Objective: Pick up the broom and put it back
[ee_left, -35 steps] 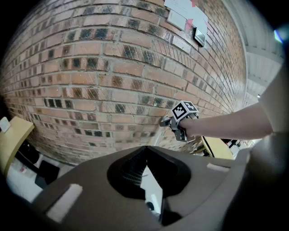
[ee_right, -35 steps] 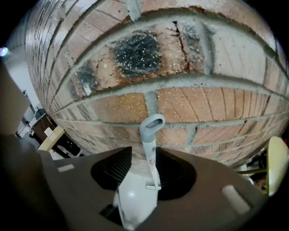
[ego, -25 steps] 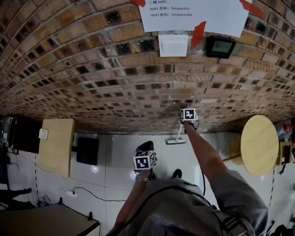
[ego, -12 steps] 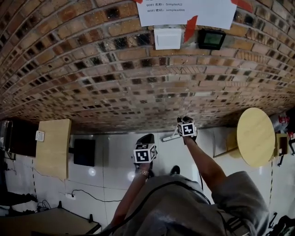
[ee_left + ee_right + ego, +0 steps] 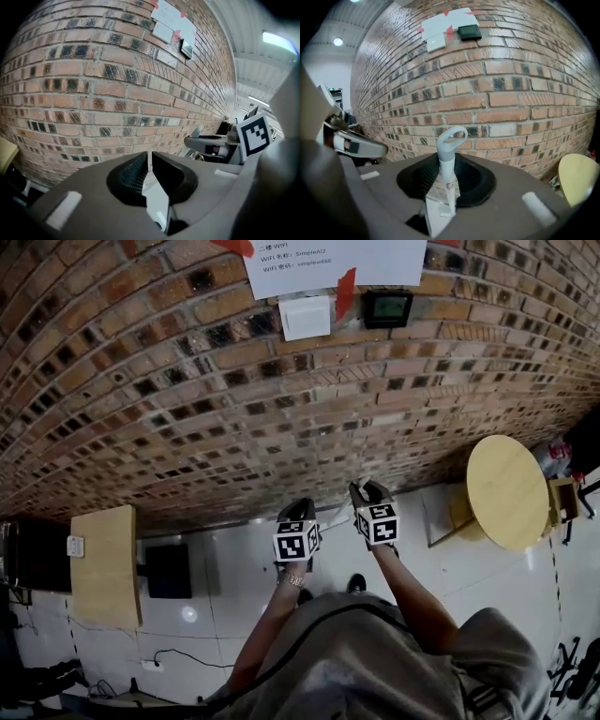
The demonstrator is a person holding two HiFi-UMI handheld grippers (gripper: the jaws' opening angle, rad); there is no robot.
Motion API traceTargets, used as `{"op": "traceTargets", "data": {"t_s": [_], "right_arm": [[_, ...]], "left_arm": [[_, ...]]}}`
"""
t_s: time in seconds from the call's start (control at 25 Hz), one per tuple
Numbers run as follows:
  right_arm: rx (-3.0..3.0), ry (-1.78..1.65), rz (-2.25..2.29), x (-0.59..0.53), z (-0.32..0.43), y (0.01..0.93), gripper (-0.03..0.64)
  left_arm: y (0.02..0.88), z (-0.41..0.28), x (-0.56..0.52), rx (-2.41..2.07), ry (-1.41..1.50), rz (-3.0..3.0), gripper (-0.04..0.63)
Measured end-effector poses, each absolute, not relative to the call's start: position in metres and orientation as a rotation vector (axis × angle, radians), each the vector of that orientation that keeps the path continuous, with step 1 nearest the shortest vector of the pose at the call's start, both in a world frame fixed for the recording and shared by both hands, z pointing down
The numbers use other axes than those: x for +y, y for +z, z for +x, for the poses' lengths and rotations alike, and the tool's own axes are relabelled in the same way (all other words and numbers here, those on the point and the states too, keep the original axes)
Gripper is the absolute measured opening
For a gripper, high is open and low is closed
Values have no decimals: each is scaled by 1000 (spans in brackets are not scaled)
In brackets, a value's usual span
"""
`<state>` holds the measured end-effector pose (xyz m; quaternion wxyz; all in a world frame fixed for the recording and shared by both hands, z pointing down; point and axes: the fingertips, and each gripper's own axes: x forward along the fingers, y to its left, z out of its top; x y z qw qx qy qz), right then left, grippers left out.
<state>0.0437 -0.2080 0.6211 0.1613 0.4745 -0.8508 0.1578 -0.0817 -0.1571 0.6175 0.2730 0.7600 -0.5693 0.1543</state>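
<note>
The broom's pale grey handle, ending in a hanging loop, stands upright between the jaws of my right gripper, which is shut on it. The loop end pokes out past the jaws toward the brick wall. The broom's head is hidden in every view. In the head view my right gripper is raised in front of me, close beside my left gripper. In its own view the left gripper is shut with nothing between its jaws.
The brick wall carries a taped paper notice, a white box and a small black device. A round wooden table stands right; a wooden board and black box left. A cable lies on the floor.
My right gripper has lifted away from the foot of the wall with the broom, whose head has gone out of sight. The left gripper rose a little beside it.
</note>
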Motion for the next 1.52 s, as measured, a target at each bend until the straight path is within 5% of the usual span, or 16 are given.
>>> {"op": "traceTargets", "data": {"t_s": [1.04,1.52], "right_arm": [[-2379,398,1360,-177,41,594,98],[-2315,507,1278,-251,26,662,98]], "left_arm": [[592,-70,-162,-1546,444,2115,5],[595,-95,-155,-1604,429,2031,5]]}}
